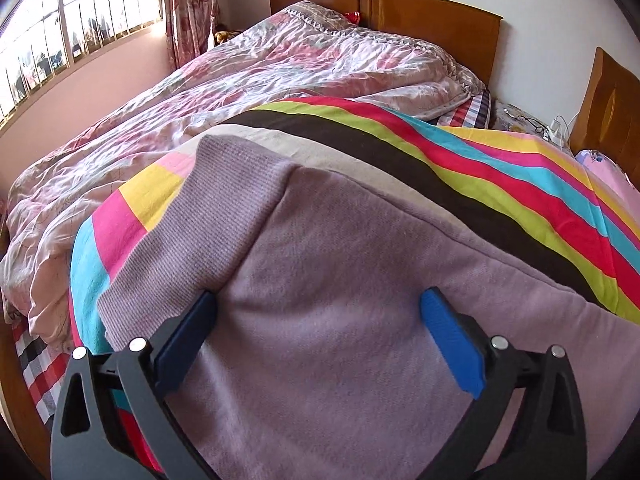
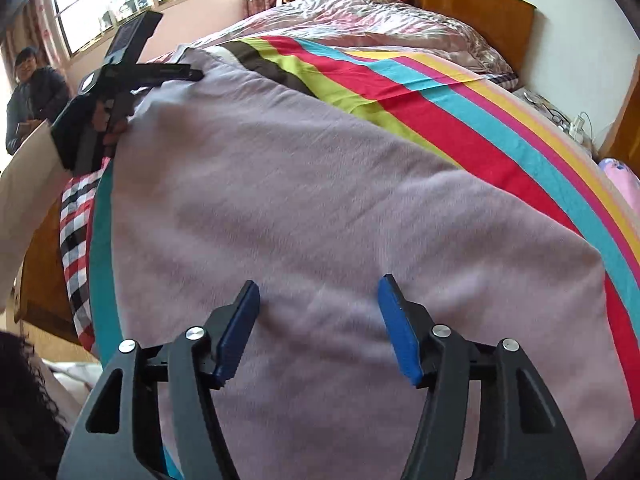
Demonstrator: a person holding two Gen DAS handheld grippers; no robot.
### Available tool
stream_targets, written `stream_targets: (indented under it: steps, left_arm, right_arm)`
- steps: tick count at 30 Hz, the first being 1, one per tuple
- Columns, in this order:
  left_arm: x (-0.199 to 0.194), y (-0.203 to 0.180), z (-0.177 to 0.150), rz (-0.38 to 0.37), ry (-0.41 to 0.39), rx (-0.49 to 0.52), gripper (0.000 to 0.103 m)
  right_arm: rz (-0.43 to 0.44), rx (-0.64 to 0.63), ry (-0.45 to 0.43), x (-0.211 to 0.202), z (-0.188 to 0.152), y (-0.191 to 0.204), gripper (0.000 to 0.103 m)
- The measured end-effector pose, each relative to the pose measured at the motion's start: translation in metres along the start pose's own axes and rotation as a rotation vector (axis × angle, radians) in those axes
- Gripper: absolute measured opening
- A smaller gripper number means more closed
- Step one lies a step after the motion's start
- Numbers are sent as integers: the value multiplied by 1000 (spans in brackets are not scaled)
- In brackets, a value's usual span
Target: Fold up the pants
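Lilac fleece pants (image 1: pixel 340 240) lie flat on a bright striped sheet (image 1: pixel 460 168) on the bed. A ribbed band (image 1: pixel 188 220) of the pants runs along their left edge in the left wrist view. My left gripper (image 1: pixel 320 296) hovers over the cloth near that band, open wide, with nothing pinched between its blue pads. In the right wrist view the pants (image 2: pixel 300 180) fill the middle, and my right gripper (image 2: pixel 318 282) is open just above them, its pads apart from the fabric. A hand (image 2: pixel 114 128) holding the left gripper shows at the pants' far left corner.
A crumpled floral quilt (image 1: pixel 240 80) covers the far half of the bed, up to the wooden headboard (image 1: pixel 420 12). A checked cloth (image 2: pixel 76 232) hangs at the bed's left edge. A person (image 2: pixel 32 92) stands by the window. Glasses and cables (image 1: pixel 536 124) lie at the right.
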State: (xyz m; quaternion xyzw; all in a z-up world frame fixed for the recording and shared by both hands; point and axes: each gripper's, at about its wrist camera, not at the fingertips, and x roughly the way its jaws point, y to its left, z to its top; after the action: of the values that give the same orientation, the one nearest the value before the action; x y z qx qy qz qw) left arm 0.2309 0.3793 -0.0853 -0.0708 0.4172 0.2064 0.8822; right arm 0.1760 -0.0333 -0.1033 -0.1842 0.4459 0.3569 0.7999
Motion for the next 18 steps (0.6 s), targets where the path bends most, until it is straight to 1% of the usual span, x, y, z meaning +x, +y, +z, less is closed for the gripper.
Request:
stream_targets:
  steps: [1, 2, 3, 4, 5, 6, 7, 8, 9, 10, 11, 12, 13, 14, 15, 16, 17, 18]
  left_arm:
    - [-3, -3, 0, 18, -5, 5, 102]
    - [-9, -6, 0, 44, -15, 4, 99]
    - [-21, -12, -1, 93, -27, 1, 93]
    - [-37, -22, -4, 154, -54, 16, 91]
    - [-59, -38, -9, 164, -108, 46, 91]
    - [-81, -58, -17, 133, -159, 78, 92]
    - [-101, -84, -27, 73, -183, 116, 93]
    - [-116, -112, -39, -16, -181, 165, 94]
    - [-127, -144, -53, -112, -165, 232, 95]
    - [-138, -177, -69, -185, -149, 310, 95]
    - [-148, -209, -85, -243, -141, 382, 95]
    - [-157, -236, -100, -309, -132, 439, 96]
    - [-163, -262, -117, -377, -115, 494, 97]
    - [-165, -285, -132, -408, -94, 542, 97]
    - [-164, -303, -145, -406, -73, 587, 97]
    - [-160, -318, -159, -401, -47, 635, 97]
    - [-154, -328, -171, -391, -18, 678, 99]
    - [-156, -327, -176, -371, -73, 651, 102]
  right_arm:
    - [-31, 44, -17, -13, -12, -8, 68]
    - [-61, 108, -51, -27, -24, -19, 69]
    - [-94, 178, -76, -40, -39, -32, 72]
    - [-148, 239, -83, -51, -56, -46, 77]
    - [-219, 286, -63, -56, -74, -59, 81]
    - [-286, 324, -14, -58, -94, -71, 86]
    - [-290, 351, -10, -63, -113, -79, 87]
    - [-254, 370, -52, -75, -127, -83, 87]
    - [-240, 388, -53, -84, -138, -85, 87]
    - [-270, 393, -52, -94, -146, -86, 87]
    - [-321, 398, -62, -105, -153, -88, 87]
    - [-375, 421, -93, -118, -162, -94, 87]
    - [-408, 469, -127, -130, -172, -103, 89]
    - [-421, 530, -134, -134, -185, -115, 89]
    - [-433, 580, -96, -134, -201, -127, 89]
    - [-439, 598, -31, -128, -217, -135, 89]
    - [-399, 564, -83, -136, -228, -132, 89]
    - [-384, 540, -95, -142, -234, -129, 89]
